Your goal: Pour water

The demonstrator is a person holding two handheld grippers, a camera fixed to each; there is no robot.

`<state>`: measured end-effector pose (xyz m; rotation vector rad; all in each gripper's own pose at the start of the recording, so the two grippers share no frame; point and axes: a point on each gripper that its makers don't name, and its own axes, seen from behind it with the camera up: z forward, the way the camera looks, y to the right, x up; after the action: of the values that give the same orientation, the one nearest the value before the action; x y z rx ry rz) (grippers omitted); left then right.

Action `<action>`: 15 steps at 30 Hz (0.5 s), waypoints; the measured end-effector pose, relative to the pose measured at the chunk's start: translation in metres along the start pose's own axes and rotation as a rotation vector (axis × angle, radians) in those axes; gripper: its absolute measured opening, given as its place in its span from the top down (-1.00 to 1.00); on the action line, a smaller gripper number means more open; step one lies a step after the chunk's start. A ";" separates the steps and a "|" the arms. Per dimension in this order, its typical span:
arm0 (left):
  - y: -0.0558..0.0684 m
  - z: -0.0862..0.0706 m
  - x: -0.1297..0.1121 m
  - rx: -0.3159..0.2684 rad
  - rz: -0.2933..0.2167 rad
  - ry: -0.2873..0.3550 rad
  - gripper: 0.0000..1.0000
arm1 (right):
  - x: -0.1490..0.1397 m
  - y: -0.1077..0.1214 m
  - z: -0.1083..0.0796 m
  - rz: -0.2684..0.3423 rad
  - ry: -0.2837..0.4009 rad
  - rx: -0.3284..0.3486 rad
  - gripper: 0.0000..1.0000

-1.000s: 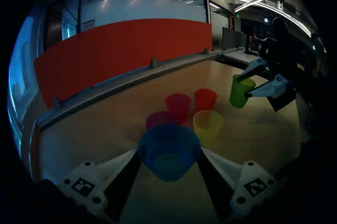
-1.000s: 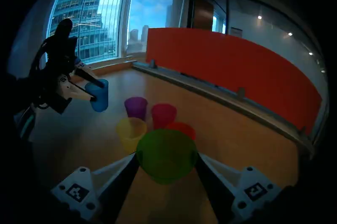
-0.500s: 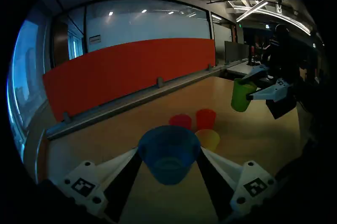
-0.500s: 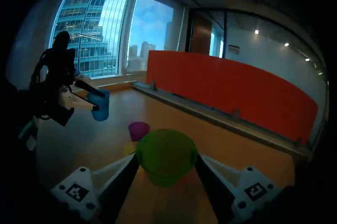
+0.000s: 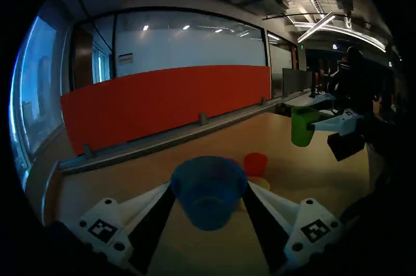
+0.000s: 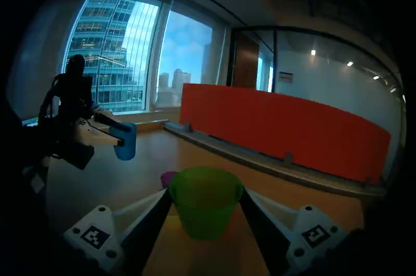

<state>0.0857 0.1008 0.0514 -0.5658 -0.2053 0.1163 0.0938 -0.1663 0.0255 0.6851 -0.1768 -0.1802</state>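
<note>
In the left gripper view my left gripper is shut on a blue cup, held upright above the wooden table. Farther right in that view the right gripper holds a green cup. In the right gripper view my right gripper is shut on the green cup, also upright. At the left of that view the left gripper carries the blue cup. A red cup and a yellow cup stand on the table behind the blue one. A purple cup peeks out beside the green one.
An orange partition with a grey rail runs along the table's far edge. Tall windows lie behind the person's dark hands and sleeves. The wooden table stretches wide around the cups.
Both grippers have risen with their cups and levelled off. The cups on the table have sunk low in both views and are now mostly hidden behind the held cups.
</note>
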 end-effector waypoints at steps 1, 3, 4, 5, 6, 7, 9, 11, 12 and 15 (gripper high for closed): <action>0.000 -0.001 0.002 0.001 -0.006 0.008 -0.72 | 0.001 0.000 0.000 0.001 0.007 -0.001 -0.86; -0.001 -0.002 0.006 0.003 -0.018 0.024 -0.72 | 0.004 0.000 0.000 0.004 0.020 -0.003 -0.86; -0.001 -0.003 0.008 0.002 -0.024 0.030 -0.72 | 0.005 0.000 0.001 0.006 0.025 -0.002 -0.86; -0.001 -0.003 0.010 0.001 -0.031 0.037 -0.72 | 0.006 0.000 0.001 0.009 0.030 -0.002 -0.86; 0.000 -0.004 0.011 0.000 -0.035 0.042 -0.72 | 0.007 0.000 0.001 0.011 0.034 -0.002 -0.86; 0.000 -0.004 0.012 -0.001 -0.039 0.046 -0.72 | 0.008 0.000 0.002 0.012 0.037 -0.001 -0.86; 0.001 -0.004 0.014 -0.002 -0.044 0.054 -0.72 | 0.010 0.000 0.003 0.015 0.042 0.000 -0.86; 0.000 -0.005 0.015 0.000 -0.042 0.060 -0.72 | 0.011 -0.001 0.003 0.015 0.046 0.002 -0.86; 0.000 -0.005 0.015 0.001 -0.040 0.063 -0.72 | 0.011 -0.001 0.003 0.015 0.047 0.003 -0.86; 0.000 -0.005 0.018 0.004 -0.033 0.071 -0.72 | 0.012 -0.001 0.004 0.013 0.047 0.006 -0.86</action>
<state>0.1045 0.1010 0.0504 -0.5613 -0.1452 0.0647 0.1049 -0.1723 0.0287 0.6932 -0.1364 -0.1511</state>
